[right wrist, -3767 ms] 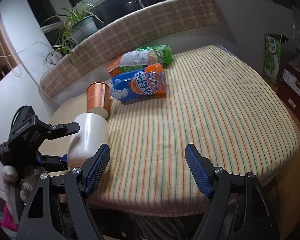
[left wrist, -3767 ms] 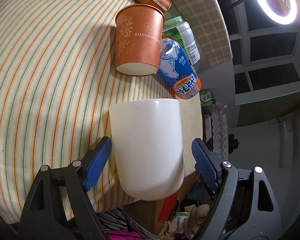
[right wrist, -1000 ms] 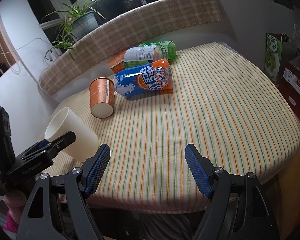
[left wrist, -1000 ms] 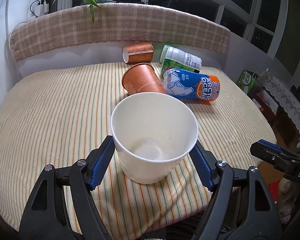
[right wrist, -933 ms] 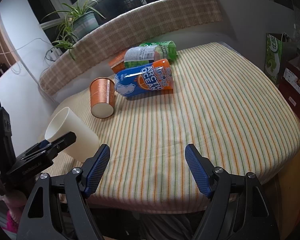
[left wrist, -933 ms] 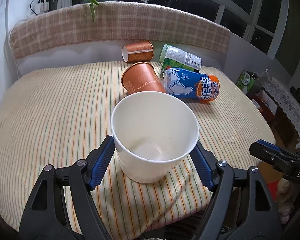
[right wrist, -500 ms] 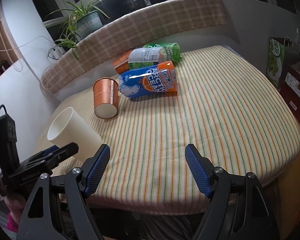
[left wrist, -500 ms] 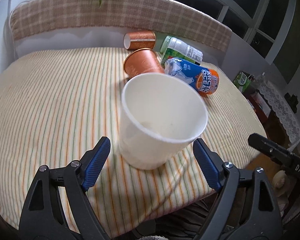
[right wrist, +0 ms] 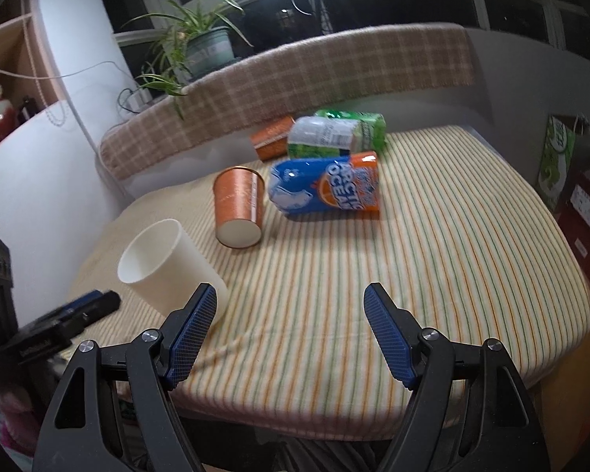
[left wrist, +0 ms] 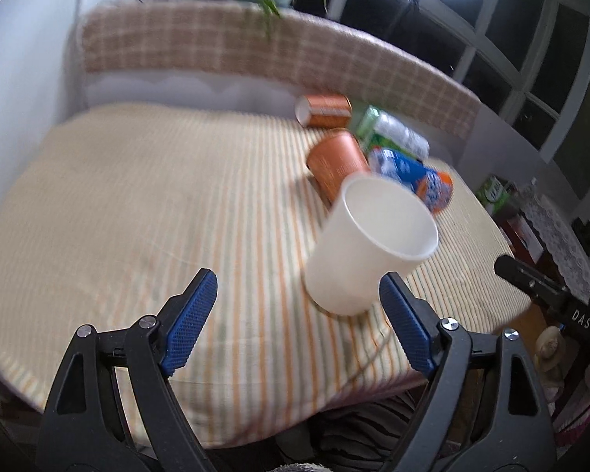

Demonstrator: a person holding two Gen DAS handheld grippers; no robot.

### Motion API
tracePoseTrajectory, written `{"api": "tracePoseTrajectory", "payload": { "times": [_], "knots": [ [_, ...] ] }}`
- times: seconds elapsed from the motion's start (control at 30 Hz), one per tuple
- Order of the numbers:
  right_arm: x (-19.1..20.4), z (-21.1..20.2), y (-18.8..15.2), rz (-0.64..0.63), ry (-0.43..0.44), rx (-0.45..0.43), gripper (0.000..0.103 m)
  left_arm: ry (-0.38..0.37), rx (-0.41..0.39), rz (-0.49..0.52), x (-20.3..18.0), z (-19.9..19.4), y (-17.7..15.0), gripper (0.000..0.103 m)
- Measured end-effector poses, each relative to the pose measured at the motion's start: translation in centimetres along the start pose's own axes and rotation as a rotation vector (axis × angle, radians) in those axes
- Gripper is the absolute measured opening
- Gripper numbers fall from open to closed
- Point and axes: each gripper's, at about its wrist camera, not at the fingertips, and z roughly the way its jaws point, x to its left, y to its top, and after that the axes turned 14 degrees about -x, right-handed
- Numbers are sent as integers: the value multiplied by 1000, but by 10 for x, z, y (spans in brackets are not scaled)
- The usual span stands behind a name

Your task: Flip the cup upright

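1. My left gripper (left wrist: 295, 314) has its jaws spread wide, with nothing between the blue pads (left wrist: 190, 316).
2. The white cup (left wrist: 367, 246) stands mouth up on the striped tablecloth (left wrist: 157, 216), near the front edge of the table. In the left wrist view it appears tilted, and it sits just ahead of the right-hand pad; I cannot tell whether that pad touches the cup wall.
3. In the right wrist view the white cup (right wrist: 165, 267) is at the left front corner of the cloth, its open mouth facing up and to the left. The tip of my left gripper (right wrist: 86, 306) lies just beside its base, apart from it.
4. My right gripper (right wrist: 291, 330) is also wide open and holds nothing. It hangs over the front edge of the tablecloth (right wrist: 373, 275), to the right of the cup.
5. Behind the white cup, an orange cup (right wrist: 238, 206) stands mouth down.
6. A blue and orange bottle (right wrist: 326, 185) lies on its side just beside the orange cup.
7. Farther back lie a green bottle (right wrist: 336, 135) and a second orange cup (right wrist: 271, 137), both on their sides.
8. The left wrist view is motion-blurred.
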Motion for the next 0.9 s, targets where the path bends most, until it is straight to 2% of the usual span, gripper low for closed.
{"api": "tracePoseTrajectory", "payload": {
  "times": [0.13,0.3,0.4,0.47,0.53,0.6,0.73,0.9],
  "knots": [
    [10,-4,3,-39,7,-27,77,66,-106,17,3,-24,15,87],
    [23,-11,8,-93,8,-73,77,97,-169,24,2,-41,28,87],
    [30,-17,11,-123,4,-110,81,111,-212,47,-2,-50,33,87],
    [34,-19,12,-139,2,-130,81,125,-238,69,-6,-55,36,93],
    [38,-22,13,-160,0,-146,82,140,-273,86,-10,-61,37,102],
    [41,-24,12,-183,-7,-164,85,153,-308,99,-14,-67,38,102],
    [45,-27,11,-210,-27,-202,90,168,-338,118,-20,-73,41,103],
    [42,-29,11,-194,-47,-221,91,184,-339,141,-24,-72,42,103]
  ]
}}
